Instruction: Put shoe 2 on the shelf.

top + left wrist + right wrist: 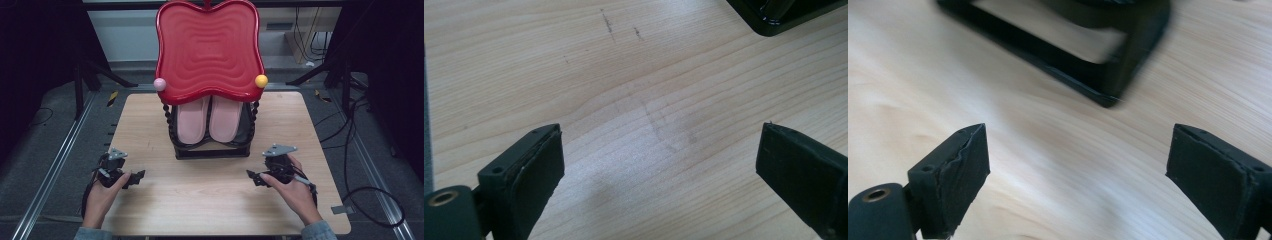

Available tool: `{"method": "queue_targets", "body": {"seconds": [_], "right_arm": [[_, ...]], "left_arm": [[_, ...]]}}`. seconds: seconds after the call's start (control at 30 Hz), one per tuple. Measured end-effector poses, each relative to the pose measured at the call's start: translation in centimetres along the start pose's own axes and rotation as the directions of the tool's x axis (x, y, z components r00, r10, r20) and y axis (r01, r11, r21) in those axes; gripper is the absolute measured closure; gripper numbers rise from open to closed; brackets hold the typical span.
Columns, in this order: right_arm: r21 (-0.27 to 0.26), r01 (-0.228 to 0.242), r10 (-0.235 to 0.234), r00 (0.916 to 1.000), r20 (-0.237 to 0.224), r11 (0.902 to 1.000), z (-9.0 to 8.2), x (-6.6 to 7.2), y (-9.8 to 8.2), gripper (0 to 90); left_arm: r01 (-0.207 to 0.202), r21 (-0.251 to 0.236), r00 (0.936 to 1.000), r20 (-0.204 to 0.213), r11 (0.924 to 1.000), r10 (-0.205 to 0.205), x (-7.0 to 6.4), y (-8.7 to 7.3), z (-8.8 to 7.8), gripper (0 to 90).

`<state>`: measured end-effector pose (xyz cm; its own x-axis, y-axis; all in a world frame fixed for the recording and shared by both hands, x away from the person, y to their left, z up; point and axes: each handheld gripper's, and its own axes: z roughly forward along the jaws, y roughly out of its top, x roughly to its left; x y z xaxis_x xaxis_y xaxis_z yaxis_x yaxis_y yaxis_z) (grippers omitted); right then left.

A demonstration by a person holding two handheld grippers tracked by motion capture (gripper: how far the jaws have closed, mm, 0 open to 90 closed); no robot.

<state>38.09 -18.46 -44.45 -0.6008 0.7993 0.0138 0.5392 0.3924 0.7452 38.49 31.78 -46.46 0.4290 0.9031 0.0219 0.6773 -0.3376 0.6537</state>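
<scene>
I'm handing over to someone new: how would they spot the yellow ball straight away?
Find the big red wavy tray standing on the black rack at the table's far middle. Two small balls sit at the tray's lower corners. The yellow ball is on the right one; its twin, the pink ball, is on the left.

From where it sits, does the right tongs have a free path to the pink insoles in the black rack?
Probably yes. The right tongs are open over bare wooden table, with nothing before the black rack. The red wavy tray overhangs the pink insoles, so approach low.

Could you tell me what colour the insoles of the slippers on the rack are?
The slippers' insoles are pale pink, seen best in the high view.
</scene>
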Motion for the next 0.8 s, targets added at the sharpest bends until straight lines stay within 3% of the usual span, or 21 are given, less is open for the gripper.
{"method": "queue_targets", "body": {"seconds": [0.13,0.2,0.3,0.47,0.57,0.73,0.77,0.8], "right_arm": [[0.016,-0.085,0.083,0.9933,0.08,0.9963,0.6,-2.7,-1.1,10.8],[0.03,-0.097,0.093,0.9876,0.127,0.9948,1.2,-3.8,-1.2,13.2],[0.017,-0.16,0.155,0.9745,0.162,0.987,2.0,-5.5,-1.3,15.9],[-0.035,-0.248,0.25,0.9438,0.216,0.968,3.5,-8.5,-2.1,18.1],[-0.042,-0.285,0.286,0.9291,0.234,0.9577,4.2,-9.2,-2.6,17.4],[-0.015,-0.269,0.262,0.9237,0.279,0.963,5.2,-9.2,-3.1,14.8],[-0.012,-0.28,0.272,0.922,0.275,0.96,5.4,-9.1,-3.2,14.2],[-0.008,-0.272,0.263,0.9243,0.276,0.9623,5.5,-9.1,-3.3,12.5]], "left_arm": [[-0.005,0.012,1.0,-0.002,0.9999,0.005,-0.1,0.0,1.0,4.9],[-0.014,0.006,0.9999,-0.002,0.9999,0.014,-0.1,0.1,1.3,5.0],[0.002,-0.007,1.0,-0.007,1.0,-0.002,0.3,0.4,2.0,5.2],[0.012,-0.018,0.9993,-0.035,0.9998,-0.012,1.1,0.7,3.4,6.2],[0.005,-0.023,0.999,-0.043,0.9997,-0.006,1.3,0.7,4.3,6.2],[0.014,-0.027,0.9986,-0.051,0.9995,-0.016,1.5,0.5,5.4,5.9],[0.023,-0.032,0.9987,-0.044,0.9992,-0.025,1.5,0.4,5.5,5.0],[0.032,-0.036,0.9988,-0.036,0.9989,-0.033,1.5,0.4,5.6,4.1]]}}
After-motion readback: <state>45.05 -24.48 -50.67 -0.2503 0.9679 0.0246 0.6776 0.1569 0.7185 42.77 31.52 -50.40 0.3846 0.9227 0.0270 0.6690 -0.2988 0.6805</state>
